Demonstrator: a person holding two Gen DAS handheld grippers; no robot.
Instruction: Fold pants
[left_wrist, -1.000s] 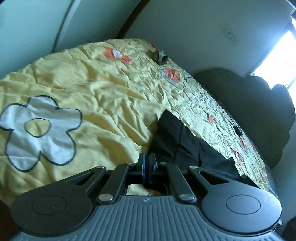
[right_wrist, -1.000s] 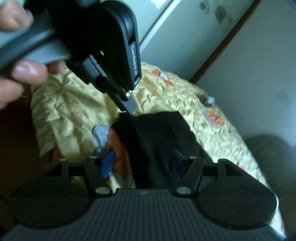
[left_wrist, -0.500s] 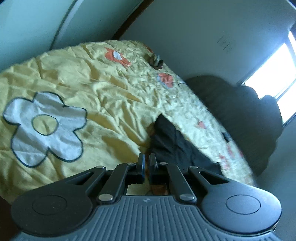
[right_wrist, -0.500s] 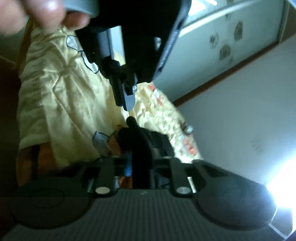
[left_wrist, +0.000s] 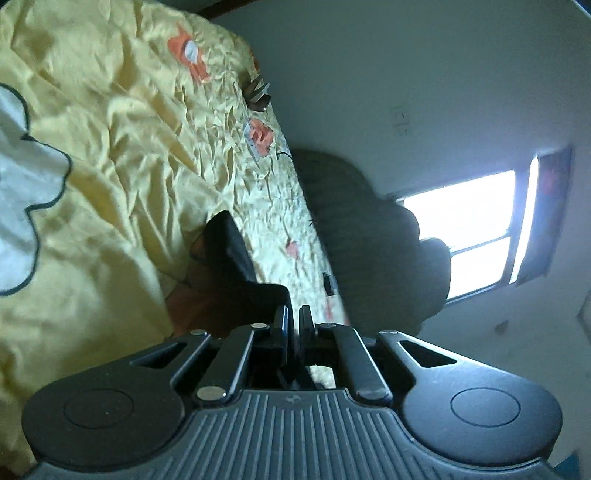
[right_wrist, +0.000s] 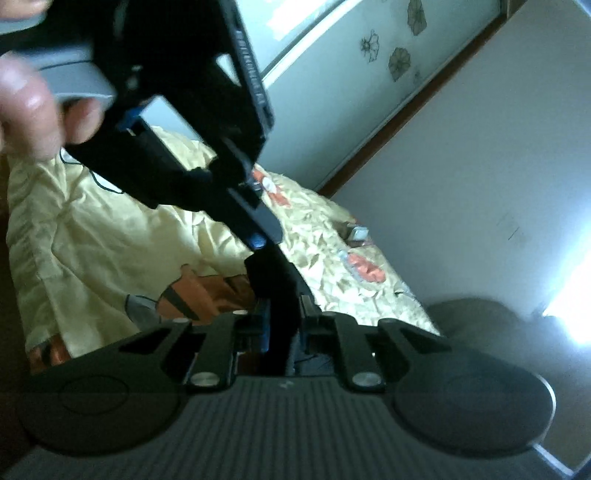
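Observation:
The black pants (left_wrist: 231, 254) hang lifted over the yellow bedspread (left_wrist: 110, 155). My left gripper (left_wrist: 293, 325) is shut on the edge of the pants, with the cloth pinched between its narrow jaws. My right gripper (right_wrist: 282, 314) is shut on a bunched black fold of the pants (right_wrist: 277, 280). In the right wrist view the left gripper (right_wrist: 258, 236) sits just above and in front, held by a hand (right_wrist: 33, 107), gripping the same cloth. The rest of the pants is hidden below both grippers.
The bedspread carries a white flower print (left_wrist: 22, 192) and orange prints (left_wrist: 258, 134). A small dark object (left_wrist: 258, 92) lies near the bed's far edge. A dark headboard (left_wrist: 369, 236) stands at the right, a bright window (left_wrist: 465, 236) beyond it.
My right gripper closed on the pants. Both grippers have lifted and tilted, raising the cloth off the bed. The left gripper stayed shut on the cloth.

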